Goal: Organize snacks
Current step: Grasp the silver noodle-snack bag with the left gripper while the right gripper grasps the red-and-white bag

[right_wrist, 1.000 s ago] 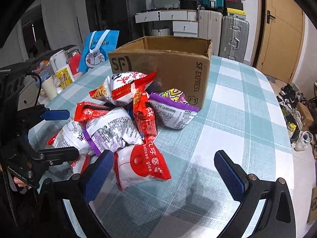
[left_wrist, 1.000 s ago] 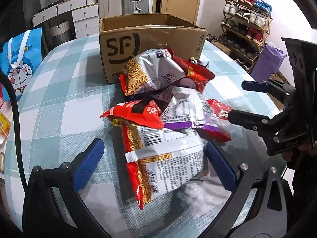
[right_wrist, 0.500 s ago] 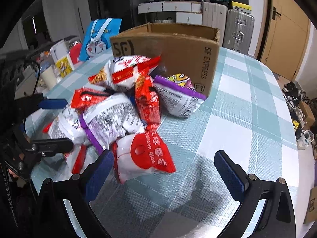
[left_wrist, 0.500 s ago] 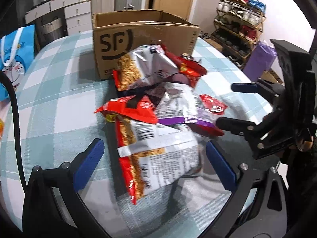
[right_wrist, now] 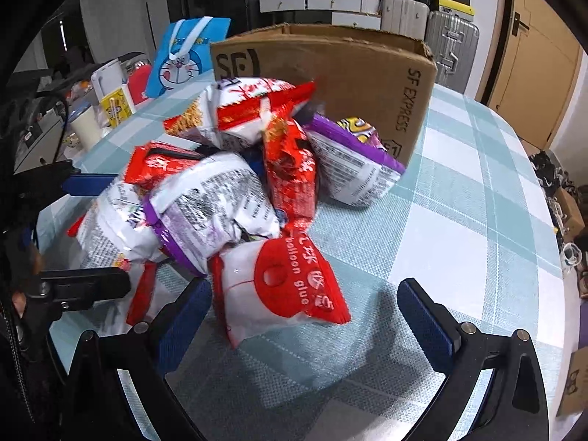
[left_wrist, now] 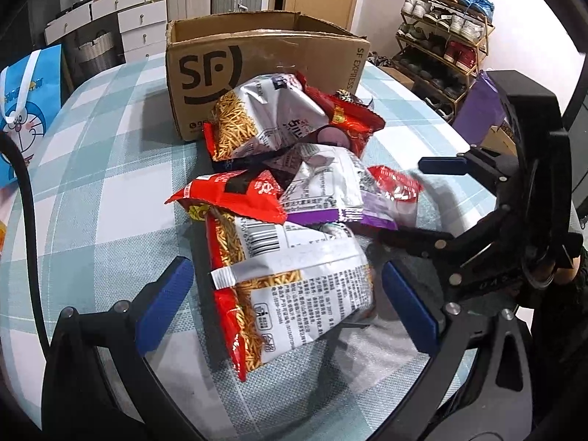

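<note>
Checked tablecloth point(left_wrist: 92, 191), snack pile point(left_wrist: 294, 183) overlapping, box point(left_wrist: 264, 62) interior hidden.

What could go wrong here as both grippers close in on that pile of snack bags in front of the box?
Three risks:
1. The left gripper and right gripper, both open, approach one pile from opposite sides and could collide.
2. The noodle snack bag lies under a red packet, so lifting it may topple the stack.
3. The balloon glue packet is puffy and glossy, so the fingers might slip or crush it.
</note>
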Motion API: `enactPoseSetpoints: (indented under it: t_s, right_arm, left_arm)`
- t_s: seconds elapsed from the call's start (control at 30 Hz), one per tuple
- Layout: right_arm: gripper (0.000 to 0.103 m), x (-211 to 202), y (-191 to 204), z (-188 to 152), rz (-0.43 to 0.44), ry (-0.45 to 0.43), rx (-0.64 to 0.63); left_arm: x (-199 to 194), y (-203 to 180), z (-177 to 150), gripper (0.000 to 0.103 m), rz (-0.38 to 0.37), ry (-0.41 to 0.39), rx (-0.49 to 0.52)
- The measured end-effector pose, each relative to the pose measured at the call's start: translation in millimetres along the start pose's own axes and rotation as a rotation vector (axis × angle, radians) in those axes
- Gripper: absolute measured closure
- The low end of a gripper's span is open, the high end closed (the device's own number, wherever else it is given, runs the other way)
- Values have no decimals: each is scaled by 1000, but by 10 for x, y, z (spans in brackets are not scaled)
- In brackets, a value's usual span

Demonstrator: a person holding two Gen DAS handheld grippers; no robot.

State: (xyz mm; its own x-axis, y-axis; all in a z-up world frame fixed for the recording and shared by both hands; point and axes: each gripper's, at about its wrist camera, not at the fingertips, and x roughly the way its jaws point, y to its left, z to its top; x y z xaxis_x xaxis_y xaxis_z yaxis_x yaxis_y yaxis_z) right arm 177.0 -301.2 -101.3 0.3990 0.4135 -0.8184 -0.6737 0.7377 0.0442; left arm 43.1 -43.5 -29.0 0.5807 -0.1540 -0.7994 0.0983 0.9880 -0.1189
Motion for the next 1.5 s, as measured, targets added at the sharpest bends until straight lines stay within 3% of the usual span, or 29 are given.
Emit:
enactPoseSetpoints:
  t_s: [0.43, 0.6, 0.93, 1.2, 1.37, 1.5]
  right_arm:
    - [3, -66, -30, -7, -3, -38, 3]
    - [21, -41, 7, -3, 33, -27, -12]
    - [45, -91, -5, -37, 70, -31, -34]
    - [55, -224, -27, -84, 93, -46, -87]
    - [55, -261, -38, -133, 116, -38, -116]
    - [45, -255, -14, -130, 134, -53, -108]
  left_arm:
    - [54, 8, 6, 4, -5, 12, -12]
    - [60, -24, -2, 10, -15, 10, -10]
    - [70, -21, -13, 10, -13, 16, -14]
    - [69, 4, -1, 10, -17, 15, -25]
    - [76, 10, -9, 10, -12, 17, -24]
    - [90, -30, -13, 14, -11, 17, -13]
